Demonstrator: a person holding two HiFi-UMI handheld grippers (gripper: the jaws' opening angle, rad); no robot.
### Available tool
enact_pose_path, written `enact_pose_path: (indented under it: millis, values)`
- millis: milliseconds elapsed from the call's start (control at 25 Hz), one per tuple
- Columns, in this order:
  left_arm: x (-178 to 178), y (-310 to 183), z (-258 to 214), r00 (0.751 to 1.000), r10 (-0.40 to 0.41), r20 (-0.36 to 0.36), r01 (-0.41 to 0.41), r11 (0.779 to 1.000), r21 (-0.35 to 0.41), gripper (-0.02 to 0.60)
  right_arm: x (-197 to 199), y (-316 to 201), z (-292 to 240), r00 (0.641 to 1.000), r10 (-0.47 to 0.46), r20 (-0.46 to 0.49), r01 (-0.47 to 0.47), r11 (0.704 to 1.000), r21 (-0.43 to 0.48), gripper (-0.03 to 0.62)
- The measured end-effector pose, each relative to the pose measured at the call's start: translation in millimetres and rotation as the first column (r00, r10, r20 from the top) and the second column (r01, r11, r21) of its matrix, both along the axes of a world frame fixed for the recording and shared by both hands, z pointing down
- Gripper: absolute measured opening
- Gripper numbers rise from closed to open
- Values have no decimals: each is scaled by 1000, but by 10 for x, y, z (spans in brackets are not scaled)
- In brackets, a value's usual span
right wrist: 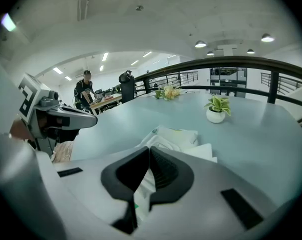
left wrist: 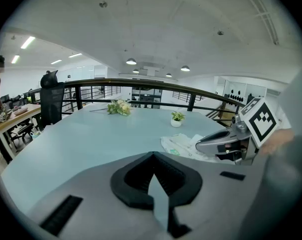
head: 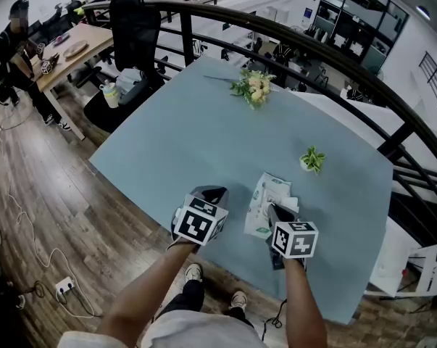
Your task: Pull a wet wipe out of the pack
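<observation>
— Two grippers in use here; how do their jaws stand?

— Both pairs are together. The left gripper (left wrist: 152, 156) has its black ribbed pads meeting at the tips with nothing between them. Only the bare table (head: 204, 122) shows through the gap lower down. The right gripper (right wrist: 149, 151) has its pads pressed together on a wet wipe (right wrist: 203, 152), a thin white sheet poking out of the top of the pack (right wrist: 173, 135).

— Where does the pack lie?

— Flat on the table, close to its near edge and right of the middle. It is a soft, crinkled plastic pouch, white with green print and roughly oblong, with its long side running away from that edge. The right gripper's tips sit over its right side. The left gripper hangs over the same edge just left of the pack, not touching it.

— And the table itself?

— Its top is smooth, matt, pale blue-grey and four-sided. Beyond the pack, towards the far right corner, a small plant (head: 311, 159) with green leaves stands in a round white pot, apart from the pack. Near the far edge lies a bunch of flowers (head: 253, 87), cream blooms on green stems.

— How are the grippers built?

— Each has a wide, rounded shell of grey moulded plastic and carries a cube (head: 201, 222) with black-and-white square markers.
</observation>
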State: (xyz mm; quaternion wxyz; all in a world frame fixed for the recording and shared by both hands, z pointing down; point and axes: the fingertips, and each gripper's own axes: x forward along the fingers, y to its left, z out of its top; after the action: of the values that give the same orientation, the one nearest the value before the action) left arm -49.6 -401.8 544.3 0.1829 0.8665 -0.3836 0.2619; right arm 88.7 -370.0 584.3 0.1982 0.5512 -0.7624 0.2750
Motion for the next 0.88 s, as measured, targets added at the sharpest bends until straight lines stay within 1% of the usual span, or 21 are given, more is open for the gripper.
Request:
enact_pose_path:
  millis: [400, 880]
  values:
    - [43, 18, -86, 1000, 1, -7, -1, 1000, 13, -8, 49, -5, -115, 1000, 8, -17, -7, 1000, 26, 11]
    - [82, 8, -246, 1000, 2, -16, -1, 999, 49, -8, 84, -23, -294, 1000, 3, -22, -2, 998, 61, 9]
